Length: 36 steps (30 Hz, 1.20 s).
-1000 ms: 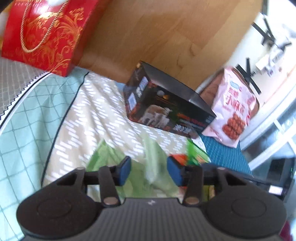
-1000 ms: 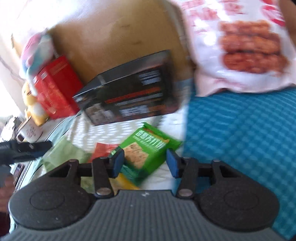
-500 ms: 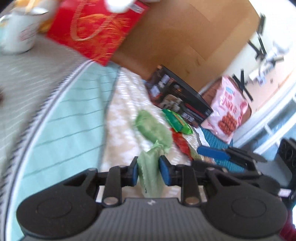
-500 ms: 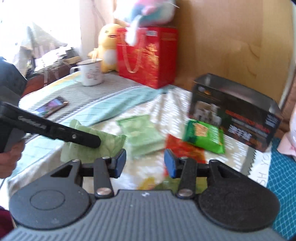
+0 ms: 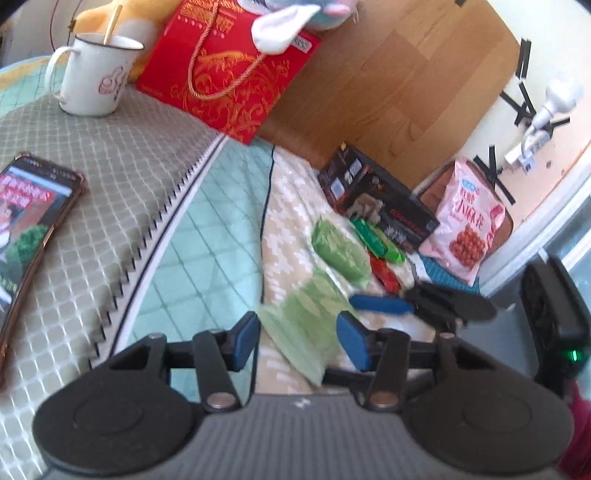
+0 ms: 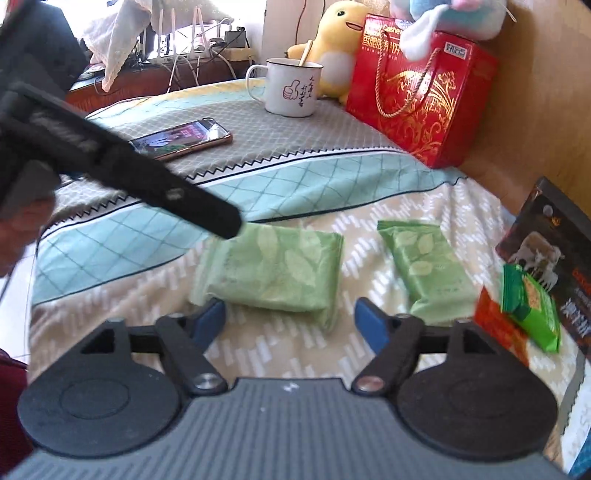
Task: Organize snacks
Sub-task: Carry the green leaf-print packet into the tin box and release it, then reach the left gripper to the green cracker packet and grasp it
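Pale-green snack packet (image 6: 273,271) flat, long axis crosswise between the opening, unclenched right tool (image 6: 291,321).

Bright daylight floods both views — the window (image 6: 207,33) behind the clutter is blown out white. Fisheye bending curves the bedspread (image 5: 207,236) at the edges, corners go black, and nearby packets look softly smeared.

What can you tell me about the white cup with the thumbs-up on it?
The white mug looks like enamel, with a dark rim, a loop handle and a red thumbs-up drawing beside dark writing. It stands upright on the grey checked cloth, in front of the yellow plush toy and beside the red gift bag. A pale stick or spoon handle leans out of it.
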{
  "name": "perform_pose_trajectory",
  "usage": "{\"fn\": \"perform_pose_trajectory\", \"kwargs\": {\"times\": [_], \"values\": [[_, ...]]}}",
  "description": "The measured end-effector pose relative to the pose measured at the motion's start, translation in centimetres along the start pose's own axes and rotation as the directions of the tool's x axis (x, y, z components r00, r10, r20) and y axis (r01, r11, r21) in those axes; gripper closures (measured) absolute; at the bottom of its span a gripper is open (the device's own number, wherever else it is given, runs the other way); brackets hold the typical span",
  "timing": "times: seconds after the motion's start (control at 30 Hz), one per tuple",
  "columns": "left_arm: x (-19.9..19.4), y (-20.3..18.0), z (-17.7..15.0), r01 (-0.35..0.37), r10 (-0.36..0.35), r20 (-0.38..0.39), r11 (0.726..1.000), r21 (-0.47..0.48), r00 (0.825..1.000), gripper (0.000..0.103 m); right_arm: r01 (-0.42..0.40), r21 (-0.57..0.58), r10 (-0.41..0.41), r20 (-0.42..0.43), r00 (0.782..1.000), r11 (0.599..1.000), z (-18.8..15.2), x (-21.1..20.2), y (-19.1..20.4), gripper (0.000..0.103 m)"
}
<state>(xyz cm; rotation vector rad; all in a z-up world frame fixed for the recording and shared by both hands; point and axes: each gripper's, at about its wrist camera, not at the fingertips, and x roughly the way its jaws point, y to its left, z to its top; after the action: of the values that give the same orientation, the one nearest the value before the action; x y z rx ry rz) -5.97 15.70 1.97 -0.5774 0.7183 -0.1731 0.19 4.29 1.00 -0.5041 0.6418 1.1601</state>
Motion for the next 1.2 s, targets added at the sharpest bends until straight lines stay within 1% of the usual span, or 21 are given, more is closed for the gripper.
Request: {"fn": "perform_pose_trajectory", "kwargs": {"times": [0.07,0.1,0.13,0.17,0.2,0.27,0.3,0.37,0.47,0.57,0.63,0.8,0.93,1.07,1.13,1.17,1.2], "values": [[0.4,-0.1,-0.4,0.007,-0.007,-0.013,1.0,0.001,1.0,0.065,-0.014,0.024,0.014,0.002,1.0,1.0,0.1,0.0,-0.3,0.022],[0.7,-0.1,-0.4,0.0,0.0,-0.015,1.0,0.004,1.0,0.073,-0.028,0.038,0.028,0.003,1.0,0.999,0.2,0.1,-0.2,0.027],[1.2,0.0,-0.4,0.003,-0.003,-0.027,1.0,-0.003,1.0,0.077,-0.056,0.057,0.056,0.007,0.998,0.997,0.2,0.0,-0.1,0.034],[1.6,0.0,-0.3,0.011,-0.012,-0.038,1.0,-0.015,0.999,0.079,-0.075,0.068,0.074,0.016,0.997,0.995,0.3,-0.4,0.2,0.05],[1.8,-0.2,-0.3,0.005,-0.006,-0.037,1.0,-0.013,0.999,0.079,-0.059,0.058,0.058,0.017,0.998,0.997,0.3,-0.6,0.6,0.058],[1.9,-0.8,0.2,-0.002,0.002,-0.032,1.0,0.023,0.999,0.078,-0.005,0.026,0.005,0.016,1.0,1.0,0.3,-1.4,1.5,0.067],[1.9,-1.2,0.5,0.009,-0.008,-0.026,0.999,0.035,1.0,0.078,0.005,0.025,-0.006,0.023,1.0,1.0,0.1,-1.9,1.5,0.071],[1.9,-2.0,1.4,0.045,-0.044,-0.022,0.997,0.062,0.999,0.079,0.022,0.054,-0.024,0.042,0.999,0.998,-0.2,-3.2,1.0,0.074],[2.6,-4.2,2.9,0.086,-0.085,-0.01,0.989,0.118,0.996,0.079,0.065,0.102,-0.075,0.092,0.993,0.993,-0.5,-5.4,-0.5,0.074],[4.1,-6.9,5.2,0.109,-0.112,0.004,0.978,0.175,0.994,0.079,0.121,0.168,-0.145,0.137,0.98,0.978,-0.4,-6.9,-3.0,0.074],[5.4,-8.9,7.1,0.122,-0.128,0.017,0.97,0.212,0.992,0.079,0.165,0.196,-0.199,0.17,0.965,0.967,-0.2,-7.7,-4.7,0.074],[10.3,-12.8,12.0,0.14,-0.156,0.032,0.945,0.296,0.987,0.079,0.252,0.289,-0.317,0.207,0.925,0.924,0.6,-8.8,-10.2,0.074],[15.2,-14.6,15.2,0.13,-0.143,0.016,0.938,0.322,0.99,0.079,0.287,0.374,-0.379,0.2,0.904,0.882,1.1,-8.2,-15.5,0.074],[19.6,-15.5,16.7,0.093,-0.099,0.0,0.941,0.326,0.995,0.078,0.296,0.452,-0.406,0.168,0.898,0.842,1.0,-6.6,-19.3,0.074],[21.4,-15.6,17.0,0.074,-0.076,-0.006,0.944,0.323,0.997,0.075,0.297,0.482,-0.412,0.152,0.898,0.824,0.9,-5.7,-20.7,0.073],[22.1,-15.5,17.1,0.061,-0.063,-0.005,0.945,0.32,0.998,0.071,0.299,0.489,-0.417,0.15,0.897,0.82,0.8,-5.1,-21.2,0.071],[22.8,-15.5,17.3,0.044,-0.046,-0.001,0.948,0.316,0.999,0.065,0.312,0.49,-0.432,0.152,0.889,0.814,0.9,-4.6,-21.7,0.068]]}}
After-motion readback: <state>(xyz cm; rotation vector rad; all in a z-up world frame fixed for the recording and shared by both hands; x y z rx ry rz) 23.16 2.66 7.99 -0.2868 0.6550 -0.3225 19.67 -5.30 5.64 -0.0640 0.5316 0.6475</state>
